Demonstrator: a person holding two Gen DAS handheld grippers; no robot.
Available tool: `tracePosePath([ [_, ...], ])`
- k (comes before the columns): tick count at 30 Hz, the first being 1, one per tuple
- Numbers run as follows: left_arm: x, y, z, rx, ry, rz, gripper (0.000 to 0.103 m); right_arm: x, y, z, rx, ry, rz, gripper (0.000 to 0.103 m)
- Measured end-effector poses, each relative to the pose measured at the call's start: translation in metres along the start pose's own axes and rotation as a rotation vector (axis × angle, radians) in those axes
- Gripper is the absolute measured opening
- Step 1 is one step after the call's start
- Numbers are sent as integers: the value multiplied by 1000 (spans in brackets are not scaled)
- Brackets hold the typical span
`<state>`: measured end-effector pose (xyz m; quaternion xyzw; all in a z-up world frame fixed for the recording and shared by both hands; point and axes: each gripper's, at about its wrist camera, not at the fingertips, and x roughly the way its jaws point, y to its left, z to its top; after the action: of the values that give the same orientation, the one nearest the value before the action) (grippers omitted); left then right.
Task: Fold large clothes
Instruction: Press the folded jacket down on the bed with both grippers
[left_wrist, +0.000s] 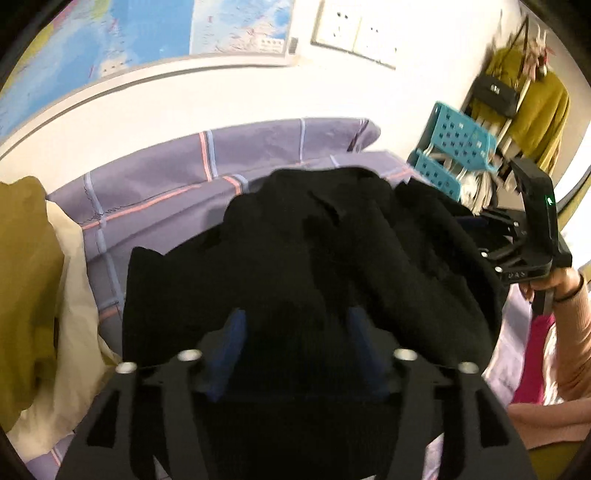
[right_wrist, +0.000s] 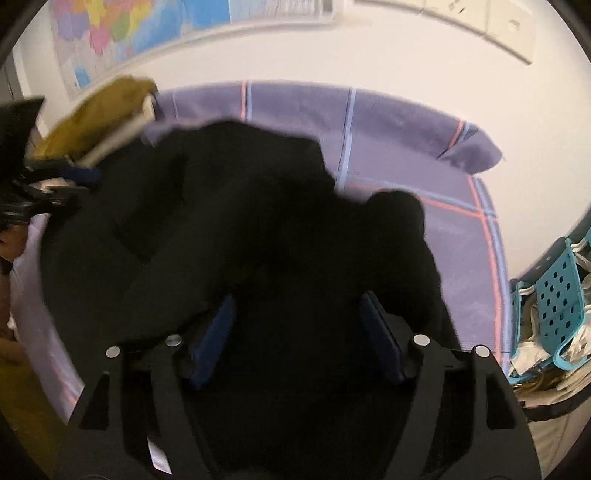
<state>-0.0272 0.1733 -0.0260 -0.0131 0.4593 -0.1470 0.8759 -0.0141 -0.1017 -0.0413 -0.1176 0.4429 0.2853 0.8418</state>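
Left gripper (left_wrist: 295, 354): jaws part-spread with black fabric bunched between the blue pads (left_wrist: 231, 354); looks like a pinch on a thick wad, though I can't tell how firm it is. Right gripper (right_wrist: 295, 339): same story, jaws wide around a heap of cloth, and the grip is uncertain there too.

The black garment (left_wrist: 332, 251) hangs crumpled between both grippers, lifted above the bed (left_wrist: 166, 177) (purple plaid sheet), roughly mid-bed toward the near edge.

Risks, my read:
- Thick wad means shallow hold, so a layer could slip out on either side and the fold would go lopsided.
- Fabric is bunched, edges and seams are hidden (all black, blurred), so it's easy to grab the wrong layer.
- The mustard-and-cream bedding (left_wrist: 33, 280) lies by the bed's left edge, so a dragging hem could snag it.
- The teal basket (left_wrist: 458, 147) stands off the right side, so a wide swing could clip it.
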Motion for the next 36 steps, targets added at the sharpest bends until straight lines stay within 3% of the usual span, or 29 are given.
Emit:
tracePosePath([
  [1, 3, -1, -1, 7, 6, 11, 61, 5, 0, -1, -3, 2, 4, 36],
  [3, 8, -3, -2, 14, 16, 22, 61, 9, -2, -1, -6, 10, -3, 2],
  [4, 9, -2, -2, 13, 15, 24, 61, 7, -4, -1, 6, 1, 8, 2],
  [8, 5, 3, -1, 1, 6, 3, 62, -38, -27, 0, 108, -170, -31, 1],
  [11, 3, 7, 0, -10, 6, -18, 84, -65, -58, -2, 244, -279, -61, 1],
  [13, 3, 7, 0, -3, 5, -26, 86, -56, -66, -5, 277, -252, -49, 1],
  [16, 10, 7, -3, 1, 28, -8, 85, -19, -57, -10, 235, -117, -72, 2],
  [18, 16, 2, -5, 30, 40, 47, 78, -14, -55, -13, 240, -102, -80, 3],
  [19, 18, -2, -7, 54, 38, 81, 74, -19, -56, -12, 253, -112, -84, 14],
  [20, 18, -3, -7, 65, 32, 95, 73, -29, -55, -8, 269, -144, -88, 34],
  [22, 18, -2, -7, 62, 26, 95, 71, -57, -42, -2, 261, -249, -71, 53],
  [25, 20, 3, -5, 45, 20, 93, 67, -76, -7, 12, 158, -299, 52, 53],
  [26, 20, 5, -4, 39, 16, 96, 67, -77, 14, 18, 103, -306, 87, 58],
  [28, 21, 6, -3, 25, 11, 97, 66, -63, 50, 30, 4, -259, 185, 63],
  [30, 19, 7, -3, 13, 6, 99, 64, -43, 73, 40, -28, -214, 228, 69],
  [31, 19, 8, -4, 5, 3, 101, 62, -24, 85, 46, -41, -169, 238, 67],
  [33, 17, 10, -5, 3, -3, 108, 57, 4, 101, 51, -74, -109, 271, 41],
  [34, 16, 12, -5, 1, -5, 131, 46, 13, 104, 53, -78, -90, 272, 18],
  [36, 15, 19, -7, -18, 4, 158, 29, 16, 97, 55, -47, -99, 299, 12],
])
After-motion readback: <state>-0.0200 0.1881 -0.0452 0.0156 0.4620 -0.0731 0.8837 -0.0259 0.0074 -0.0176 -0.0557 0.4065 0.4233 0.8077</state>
